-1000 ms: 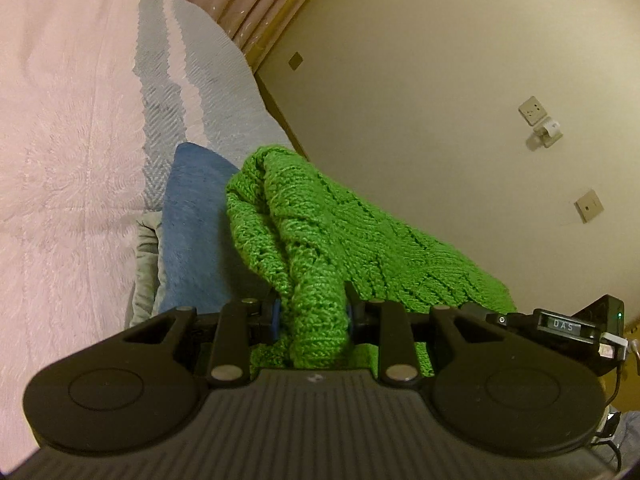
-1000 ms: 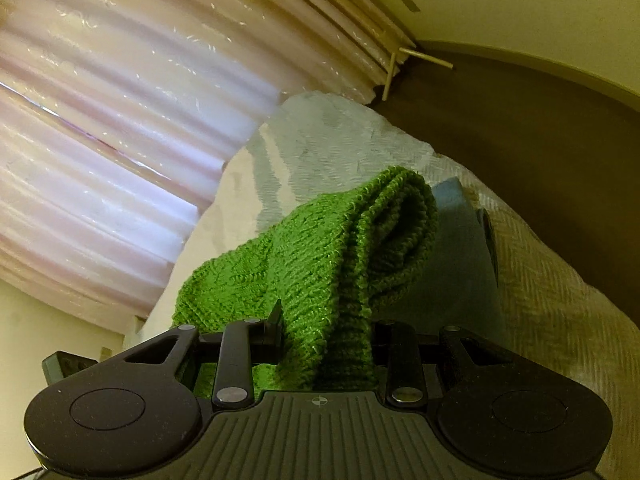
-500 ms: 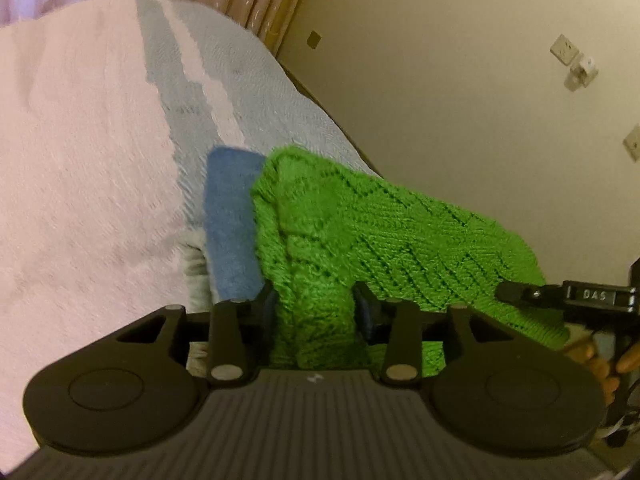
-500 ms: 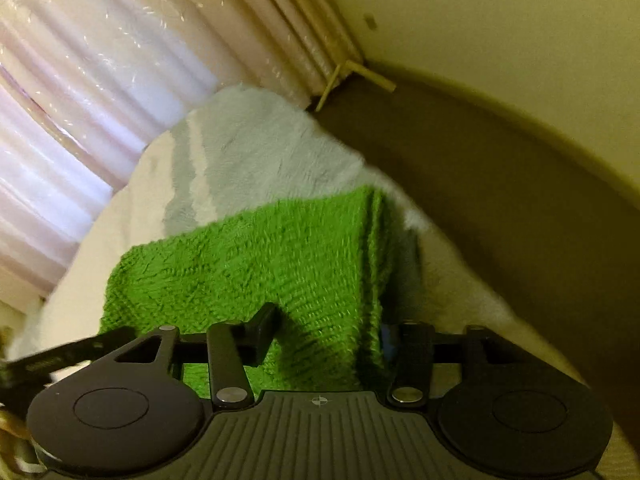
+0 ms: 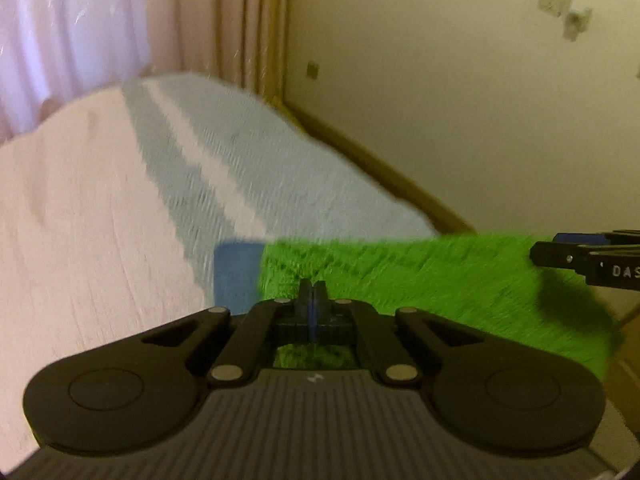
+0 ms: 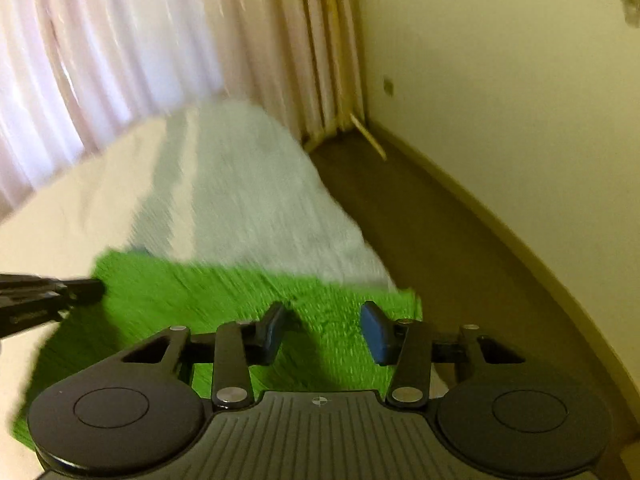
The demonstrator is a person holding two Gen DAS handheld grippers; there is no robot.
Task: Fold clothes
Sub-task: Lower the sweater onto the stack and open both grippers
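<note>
A bright green knit sweater point(image 5: 420, 276) lies spread flat on the bed, partly over a folded blue garment point(image 5: 236, 272). My left gripper point(image 5: 313, 290) is shut above the sweater's near edge, its fingers pressed together with no fabric showing between them. In the right wrist view the sweater point(image 6: 200, 296) lies below my right gripper point(image 6: 325, 330), which is open with nothing between its fingers. The left gripper's tip point(image 6: 86, 290) reaches the sweater's left edge there. The right gripper's tip point(image 5: 580, 262) enters the left wrist view from the right. Both views are blurred by motion.
The bed point(image 5: 80, 240) has a pale pink cover with a grey-blue striped band point(image 5: 256, 168). Curtains point(image 6: 140, 60) hang behind it. A cream wall point(image 6: 500, 120) and a strip of brown floor point(image 6: 420, 220) run along the bed's right side.
Both grippers held the bunched sweater in the air; now it lies flat on the blue garment. The right gripper has opened, and the left fingers have closed fully together.
</note>
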